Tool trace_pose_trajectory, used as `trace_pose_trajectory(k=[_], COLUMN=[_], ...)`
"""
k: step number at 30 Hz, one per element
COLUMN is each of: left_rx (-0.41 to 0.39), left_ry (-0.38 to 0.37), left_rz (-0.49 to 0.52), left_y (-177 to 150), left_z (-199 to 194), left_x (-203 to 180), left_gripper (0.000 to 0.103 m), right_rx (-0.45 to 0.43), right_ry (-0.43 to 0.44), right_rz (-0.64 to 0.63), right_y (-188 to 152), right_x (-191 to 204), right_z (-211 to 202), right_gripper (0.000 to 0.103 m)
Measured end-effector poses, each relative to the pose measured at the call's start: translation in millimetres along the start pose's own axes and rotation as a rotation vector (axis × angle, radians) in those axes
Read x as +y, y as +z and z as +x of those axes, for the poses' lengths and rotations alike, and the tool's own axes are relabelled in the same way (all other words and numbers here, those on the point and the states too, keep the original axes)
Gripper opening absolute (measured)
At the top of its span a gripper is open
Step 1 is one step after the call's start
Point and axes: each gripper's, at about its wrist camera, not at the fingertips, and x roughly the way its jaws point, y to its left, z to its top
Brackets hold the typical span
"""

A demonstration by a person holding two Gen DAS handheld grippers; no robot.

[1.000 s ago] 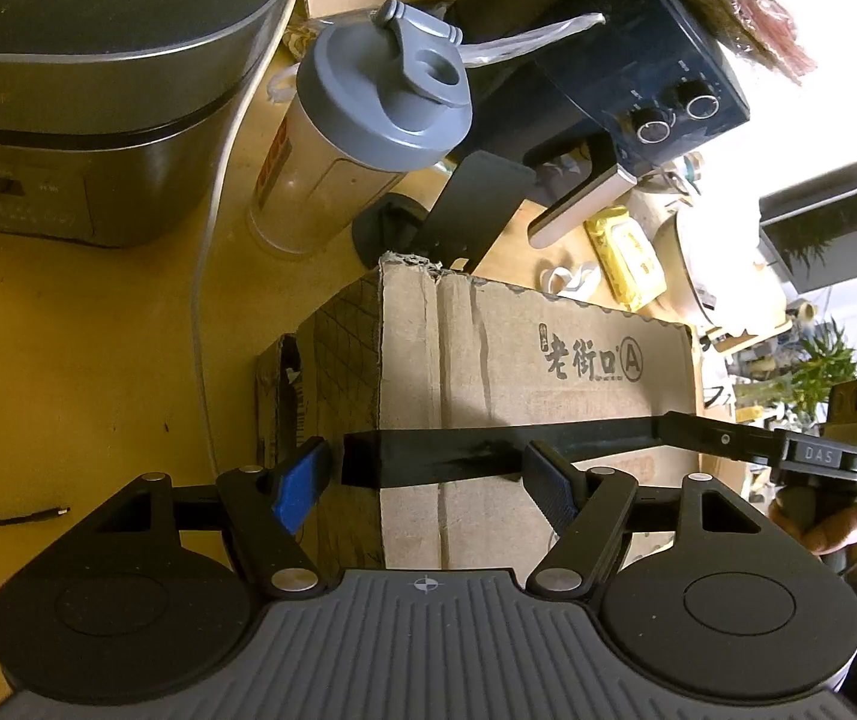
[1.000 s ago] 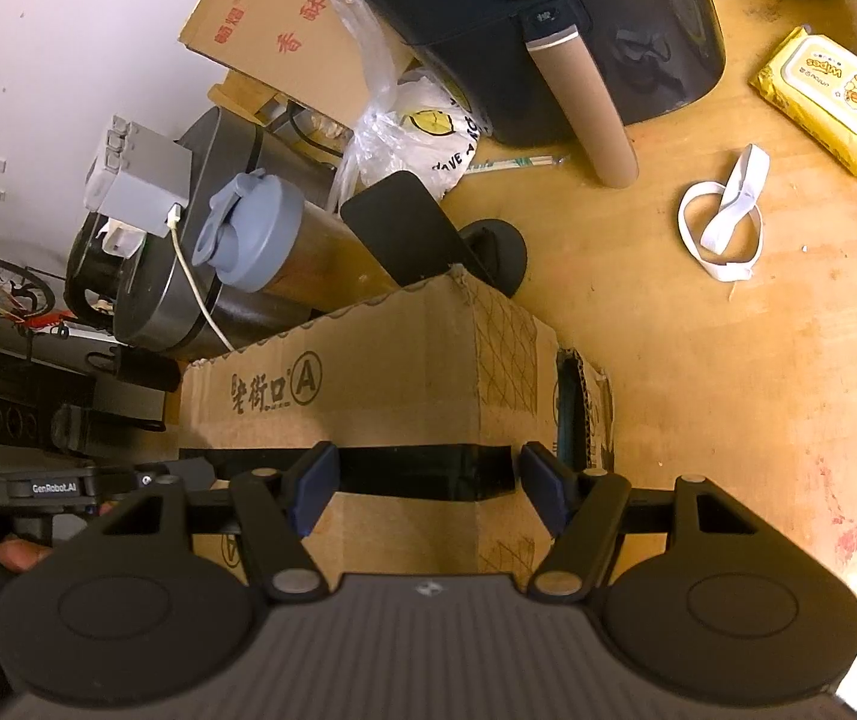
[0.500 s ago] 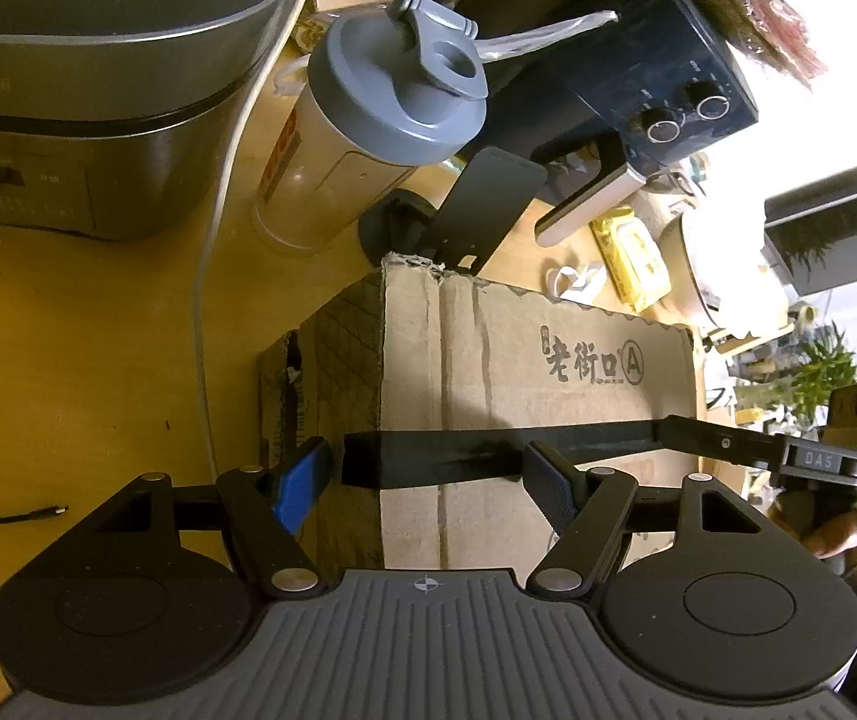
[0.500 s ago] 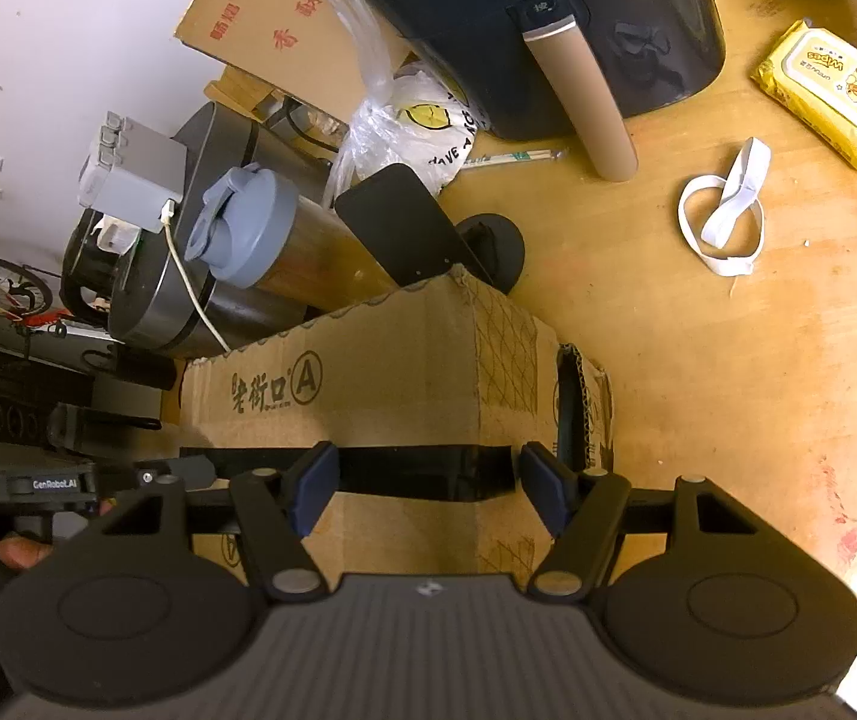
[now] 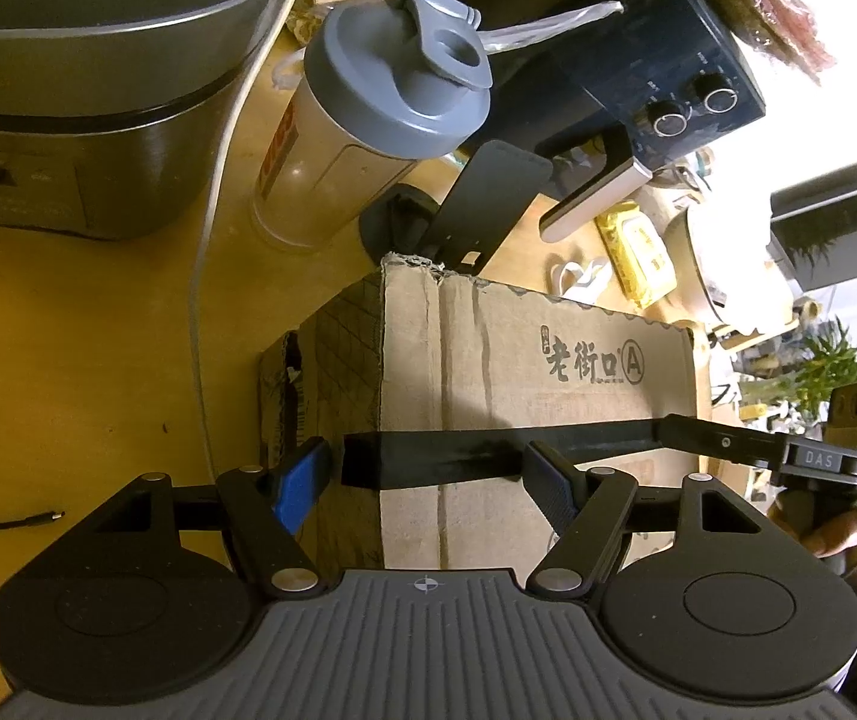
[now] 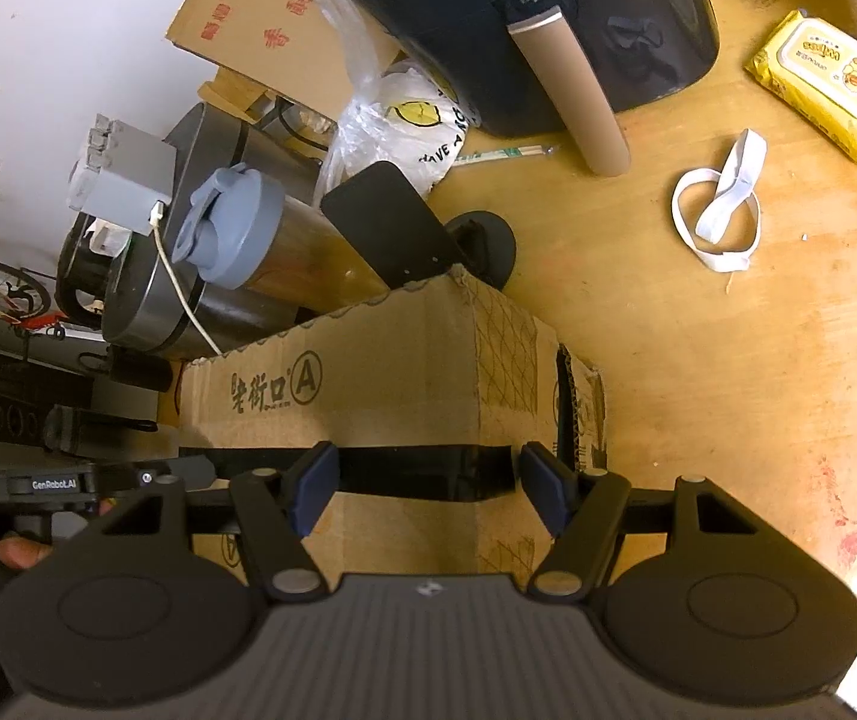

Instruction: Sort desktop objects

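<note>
A brown cardboard box (image 5: 524, 360) with printed characters and a black tape band stands on the wooden desk (image 5: 80, 372). My left gripper (image 5: 425, 480) straddles one corner of it, blue pads pressed on the two faces. My right gripper (image 6: 425, 480) grips the opposite corner of the same box (image 6: 368, 372) in the same way. Each view shows the other gripper's finger reaching along the tape at the box's far end, with a hand (image 5: 842, 534) behind it. The box's underside is hidden.
Just beyond the box stand a grey-lidded shaker bottle (image 5: 380, 120), a black phone stand (image 5: 482, 204) and a rice cooker (image 5: 68, 90) with a white cable (image 5: 212, 240). A dark air fryer (image 6: 548, 18), a plastic bag (image 6: 404, 120), a white strap (image 6: 722, 210) and yellow wipes (image 6: 824, 96) lie farther off.
The box keeps its place between both grippers. The bottle and rice cooker have slid slightly up the left wrist view, so grippers and box shifted a little together.
</note>
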Motion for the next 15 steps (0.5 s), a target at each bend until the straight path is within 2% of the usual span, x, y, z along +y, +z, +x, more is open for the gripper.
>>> trace_pose_trajectory(k=[15], left_rx=[0.009], left_ry=[0.004], left_rz=[-0.020], left_y=[-2.0], left_z=[15.8], left_x=[6.5], left_gripper=[0.071], right_rx=[0.010], right_ry=[-0.014], right_rz=[-0.008], right_y=[-3.5], right_x=[-6.6], right_z=[10.6], right_gripper=[0.066])
